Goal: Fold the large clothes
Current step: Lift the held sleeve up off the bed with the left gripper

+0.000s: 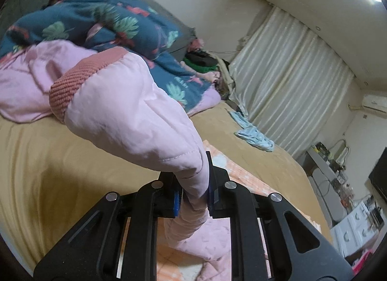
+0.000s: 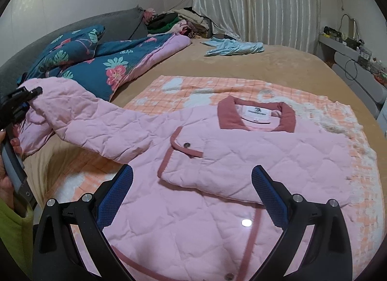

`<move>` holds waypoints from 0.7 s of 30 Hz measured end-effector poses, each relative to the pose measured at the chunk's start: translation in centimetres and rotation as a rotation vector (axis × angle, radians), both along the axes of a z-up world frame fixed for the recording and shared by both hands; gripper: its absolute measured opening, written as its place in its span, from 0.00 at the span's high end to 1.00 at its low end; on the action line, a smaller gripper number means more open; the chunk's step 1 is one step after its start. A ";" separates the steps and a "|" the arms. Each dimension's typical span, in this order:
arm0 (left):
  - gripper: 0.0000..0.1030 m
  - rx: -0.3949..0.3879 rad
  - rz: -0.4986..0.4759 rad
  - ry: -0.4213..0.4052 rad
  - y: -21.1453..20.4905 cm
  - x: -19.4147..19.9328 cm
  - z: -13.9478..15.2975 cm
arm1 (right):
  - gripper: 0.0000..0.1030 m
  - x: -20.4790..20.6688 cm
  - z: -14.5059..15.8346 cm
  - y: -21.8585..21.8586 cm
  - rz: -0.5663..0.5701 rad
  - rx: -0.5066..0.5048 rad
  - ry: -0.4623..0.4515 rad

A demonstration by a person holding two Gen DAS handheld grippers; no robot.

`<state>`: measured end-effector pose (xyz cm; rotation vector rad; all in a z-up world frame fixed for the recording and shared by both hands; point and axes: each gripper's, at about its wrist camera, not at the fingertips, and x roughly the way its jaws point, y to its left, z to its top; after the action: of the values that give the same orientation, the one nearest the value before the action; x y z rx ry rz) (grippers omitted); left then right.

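A: Left wrist: our left gripper [image 1: 194, 196] pinches the jacket [image 2: 217, 172] sleeve [image 1: 135, 116], lifted toward ten o'clock.

B: Our right gripper [image 2: 192, 198] hovers wide above the jacket, flat on the blanket [image 2: 193, 87].

One pink quilted jacket [image 2: 217, 160] lies on one orange checked blanket [image 2: 241, 87]. One blue floral quilt [image 2: 101, 68] is bunched far left, one light-blue garment [image 2: 232, 47] far right (a clothes heap behind defies counting). Two grippers [image 1: 194, 196] [image 2: 193, 198].

jacket [image 2: 217, 160] on blanket [image 2: 193, 87] on bed [image 2: 278, 63] | quilt [image 2: 96, 63] left | cloth [image 2: 232, 47] behind
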<state>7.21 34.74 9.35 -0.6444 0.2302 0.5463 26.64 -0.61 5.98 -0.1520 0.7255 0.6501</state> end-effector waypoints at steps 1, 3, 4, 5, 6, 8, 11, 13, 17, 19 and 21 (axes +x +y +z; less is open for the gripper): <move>0.92 0.012 -0.006 0.000 -0.5 0.1 0.5 | 0.05 0.0 0.1 -0.5 -0.006 0.000 -0.001; 0.92 0.031 -0.013 -0.001 -1.3 0.4 1.3 | 0.05 0.0 0.3 -1.4 -0.015 0.006 -0.004; 0.92 0.042 -0.018 -0.002 -1.8 0.8 1.9 | 0.05 0.0 0.4 -1.9 -0.022 0.008 -0.005; 0.92 0.049 -0.025 -0.003 -2.3 1.1 2.3 | 0.05 0.1 0.5 -2.3 -0.027 0.010 -0.006; 0.92 0.055 -0.032 -0.004 -2.8 1.3 2.7 | 0.05 0.1 0.5 -2.9 -0.032 0.015 -0.007; 0.92 0.068 -0.043 -0.003 -3.4 1.7 3.2 | 0.05 0.1 0.6 -3.8 -0.042 0.019 -0.010; 0.92 0.091 -0.069 -0.006 -5.0 2.6 4.2 | 0.05 0.4 0.7 -5.3 -0.059 0.024 -0.014; 0.92 0.107 -0.083 -0.005 -5.8 3.1 4.7 | 0.05 0.6 0.8 -6.2 -0.072 0.028 -0.019; 0.92 0.134 -0.112 -0.003 -7.5 4.3 5.7 | 0.05 0.9 1.1 -7.8 -0.094 0.036 -0.027; 0.92 0.147 -0.125 -0.002 -8.1 4.8 6.0 | 0.05 1.0 1.4 -8.7 -0.104 0.038 -0.035; 0.92 0.166 -0.143 0.003 -9.1 5.4 6.3 | 0.05 1.2 1.6 -9.4 -0.113 0.038 -0.044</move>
<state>12.61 25.59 15.68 -0.4623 0.2295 0.4240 27.80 -10.04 7.58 -0.0891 0.6735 0.5508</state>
